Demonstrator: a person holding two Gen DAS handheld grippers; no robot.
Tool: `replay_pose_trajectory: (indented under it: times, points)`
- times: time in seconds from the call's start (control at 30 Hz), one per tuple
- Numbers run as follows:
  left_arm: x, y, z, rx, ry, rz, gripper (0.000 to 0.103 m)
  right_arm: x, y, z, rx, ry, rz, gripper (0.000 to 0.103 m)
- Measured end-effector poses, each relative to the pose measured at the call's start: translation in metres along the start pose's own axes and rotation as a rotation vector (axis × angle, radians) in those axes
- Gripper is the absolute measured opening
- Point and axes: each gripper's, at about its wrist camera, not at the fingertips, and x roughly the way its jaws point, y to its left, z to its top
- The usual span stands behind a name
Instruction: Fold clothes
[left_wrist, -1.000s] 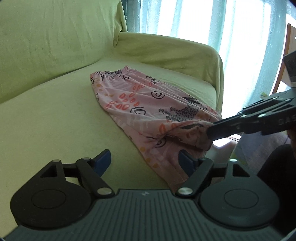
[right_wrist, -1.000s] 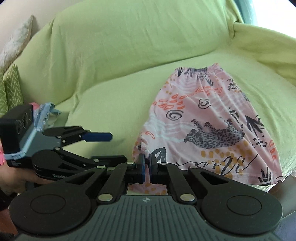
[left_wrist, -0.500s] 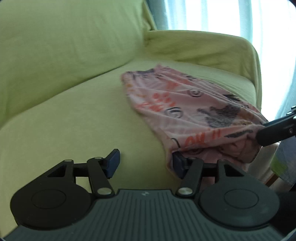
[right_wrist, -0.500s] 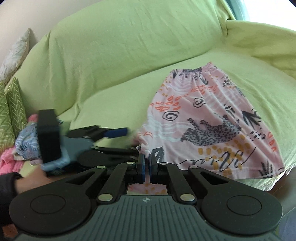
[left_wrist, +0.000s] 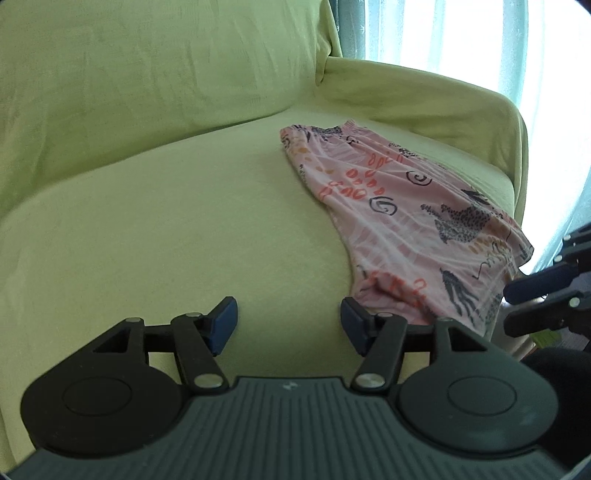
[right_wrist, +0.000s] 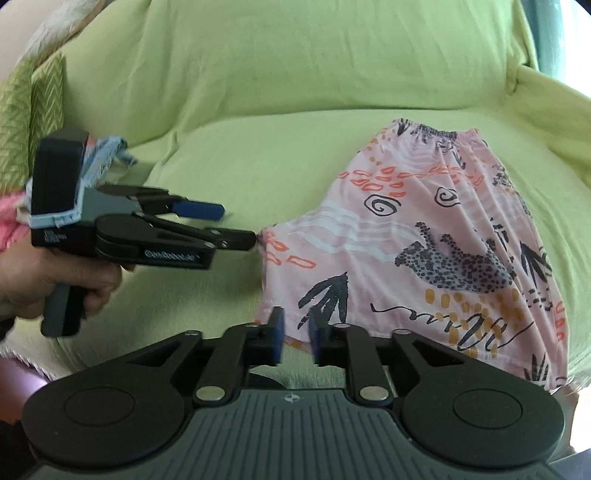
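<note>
Left gripper (left_wrist: 288, 320): fingers wide, nothing between them, tilted down at the sofa (left_wrist: 166, 221) seat; skirt (left_wrist: 406, 221) just beside the right finger.
Left hand (right_wrist: 55, 280): wrapped round the handle.
Right gripper (right_wrist: 294, 332): fingers narrowly apart, just been opening; skirt hem lies beyond the gap, not pinched.
Hidden: skirt's near hem behind both fingers; contact of the left gripper's tip with the skirt unclear.
Surface: green sofa cover.
Room: bright curtain (left_wrist: 480, 55) behind the armrest.

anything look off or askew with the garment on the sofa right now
The pink patterned garment is not fully on the green sofa: its hem hangs over the front edge, and its near-left corner is bunched and folded under. Nothing looks damaged or spilled.
</note>
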Motion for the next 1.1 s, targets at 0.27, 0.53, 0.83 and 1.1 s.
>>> replay_pose_trajectory:
  times: [0.27, 0.53, 0.83, 1.1]
  points:
    - [-0.023, 0.003, -0.009, 0.160, -0.055, 0.021, 0.066, 0.034, 0.052, 0.008, -0.339, 0.129, -0.070, 0.033]
    - [-0.033, -0.034, -0.026, 0.703, -0.175, -0.049, 0.072, 0.067, 0.077, -0.002, -0.562, 0.180, -0.168, 0.027]
    - [-0.012, -0.093, -0.046, 1.264, -0.308, -0.126, 0.074, 0.033, 0.052, 0.006, -0.414, 0.092, -0.139, 0.003]
    - [0.002, -0.103, -0.022, 1.176, -0.265, -0.206, 0.006, 0.010, 0.046, 0.006, -0.351, 0.016, -0.101, 0.005]
